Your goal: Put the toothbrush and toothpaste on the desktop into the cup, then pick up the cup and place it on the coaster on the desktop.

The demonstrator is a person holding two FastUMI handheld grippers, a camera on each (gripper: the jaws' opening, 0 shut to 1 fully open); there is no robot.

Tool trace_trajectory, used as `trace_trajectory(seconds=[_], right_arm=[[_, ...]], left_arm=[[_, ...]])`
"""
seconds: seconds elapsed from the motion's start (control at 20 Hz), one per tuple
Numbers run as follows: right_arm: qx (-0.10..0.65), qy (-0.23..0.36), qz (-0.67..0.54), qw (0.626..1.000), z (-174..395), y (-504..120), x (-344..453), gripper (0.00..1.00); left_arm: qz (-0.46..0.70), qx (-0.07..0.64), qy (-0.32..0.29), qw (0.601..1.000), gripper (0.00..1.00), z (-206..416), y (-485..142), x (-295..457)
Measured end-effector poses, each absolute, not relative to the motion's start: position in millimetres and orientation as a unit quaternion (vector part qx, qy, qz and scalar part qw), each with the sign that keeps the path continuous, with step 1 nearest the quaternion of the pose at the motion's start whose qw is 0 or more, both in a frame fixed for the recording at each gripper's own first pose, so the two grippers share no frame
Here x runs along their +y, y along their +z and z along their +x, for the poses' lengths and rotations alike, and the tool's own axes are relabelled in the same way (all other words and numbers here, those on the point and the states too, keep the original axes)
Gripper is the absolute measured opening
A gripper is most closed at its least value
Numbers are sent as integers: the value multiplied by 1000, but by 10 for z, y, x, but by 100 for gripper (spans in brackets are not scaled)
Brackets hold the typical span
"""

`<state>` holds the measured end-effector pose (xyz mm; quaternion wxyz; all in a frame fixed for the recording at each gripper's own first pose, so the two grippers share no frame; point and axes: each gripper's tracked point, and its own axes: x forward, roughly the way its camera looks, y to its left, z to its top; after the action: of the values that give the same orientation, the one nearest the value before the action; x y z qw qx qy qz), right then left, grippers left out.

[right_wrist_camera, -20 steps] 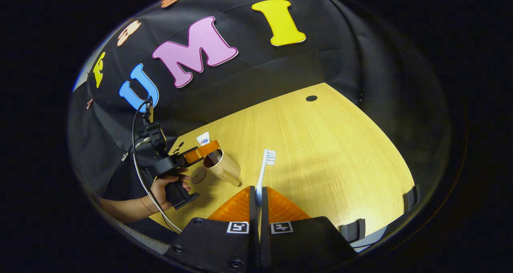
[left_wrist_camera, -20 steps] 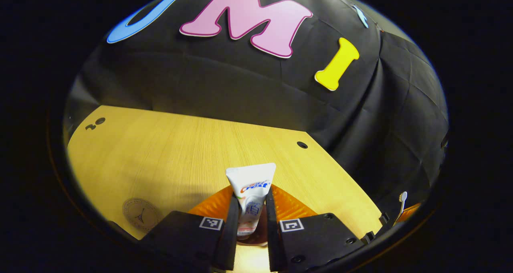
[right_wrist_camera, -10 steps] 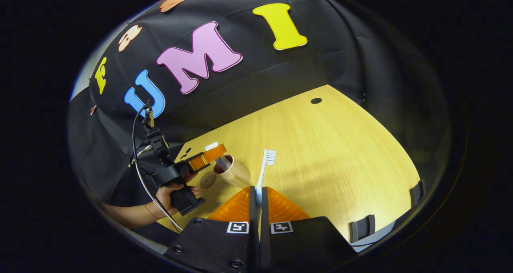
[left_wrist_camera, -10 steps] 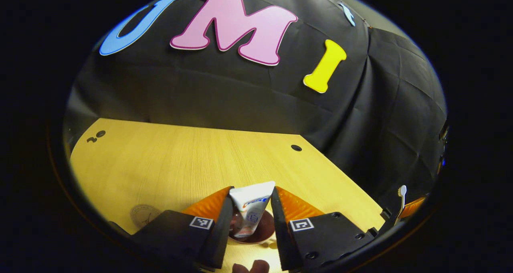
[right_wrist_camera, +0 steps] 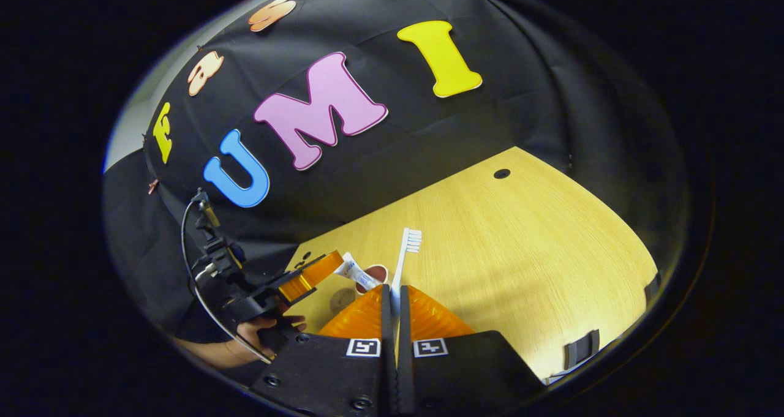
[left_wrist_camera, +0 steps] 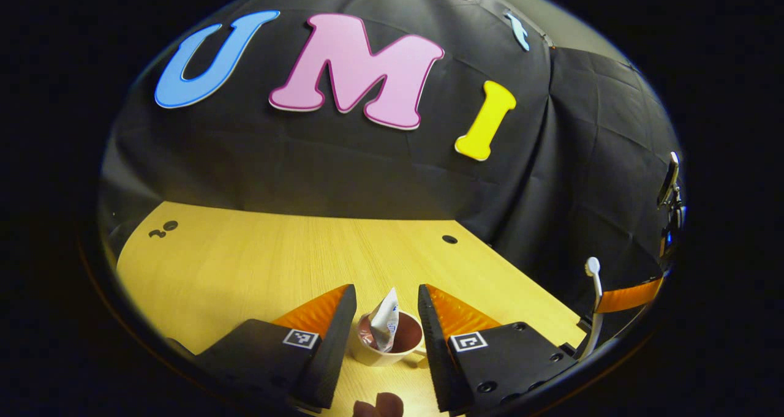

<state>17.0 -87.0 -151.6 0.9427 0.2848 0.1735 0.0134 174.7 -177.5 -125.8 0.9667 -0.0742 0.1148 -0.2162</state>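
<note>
Toothpaste tube (left_wrist_camera: 386, 325): standing tilted inside the cup (left_wrist_camera: 389, 349), crimped end up and leaning against the rim. The cup is beige outside, dark reddish inside, and sits upright on the wooden counter (left_wrist_camera: 257, 258). In the right gripper view the same tube (right_wrist_camera: 355, 274) pokes out of the cup (right_wrist_camera: 375, 276) toward the left.

Left tongs (left_wrist_camera: 381, 319): spread wide, one finger on each side of the cup and above it, touching neither the tube nor the cup as far as can be seen. Nothing is held. In the right gripper view these tongs (right_wrist_camera: 306, 277) appear at the left, just beside the cup, with a hand (right_wrist_camera: 260, 334) on the grip and a cable looping up from the body.

Toothbrush (right_wrist_camera: 404, 259): white handle, bristled head up and forward, clamped by its lower handle between the fingers of the right tongs (right_wrist_camera: 392, 310), which stand narrow, closed on the handle. It is held in the air above the counter (right_wrist_camera: 520, 270), close to the right of the cup. In the left gripper view the toothbrush (left_wrist_camera: 593, 300) appears at the far right edge, upright, head at the top, with the right tongs (left_wrist_camera: 625, 297) around it.

Coaster (right_wrist_camera: 340, 299): a small round disc on the counter just left of the cup, partly hidden behind the right tongs' finger.

Two fingertips (left_wrist_camera: 380, 405) show at the bottom edge of the left gripper view.
</note>
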Motion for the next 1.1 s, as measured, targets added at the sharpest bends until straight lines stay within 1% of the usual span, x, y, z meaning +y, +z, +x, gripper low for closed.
trace_trajectory(seconds=[0.05, 0.1, 0.15, 0.3, 0.45, 0.6, 0.85, 1.1], right_arm=[[166, 17, 287, 943, 214, -1458, -830, 5], [162, 20, 288, 944, 260, -1417, -795, 5], [158, 24, 286, 945, 306, -1378, -766, 5], [149, 40, 274, 949, 516, -1285, -644, 5], [134, 60, 278, 949, 768, -1177, -518, 5], [121, 72, 281, 949, 1103, -1049, -471, 5], [99, 71, 284, 951, 1517, -1016, -547, 5], [90, 79, 260, 958, 1912, -1146, -534, 5]], left_arm=[[-78, 107, -217, 967, 64, 1659, -1184, -1712], [-79, 100, -216, 968, 55, 1577, -1117, -1629], [-80, 93, -213, 969, 65, 1477, -1049, -1533], [-81, 81, -185, 976, 68, 1201, -955, -1178], [-75, 74, -166, 980, 70, 901, -957, -877], [-66, 84, -148, 983, 70, 645, -1033, -661], [-80, 109, -149, 980, 70, 310, -1109, -572], [-83, 134, -128, 979, 70, 154, -1309, -463]])
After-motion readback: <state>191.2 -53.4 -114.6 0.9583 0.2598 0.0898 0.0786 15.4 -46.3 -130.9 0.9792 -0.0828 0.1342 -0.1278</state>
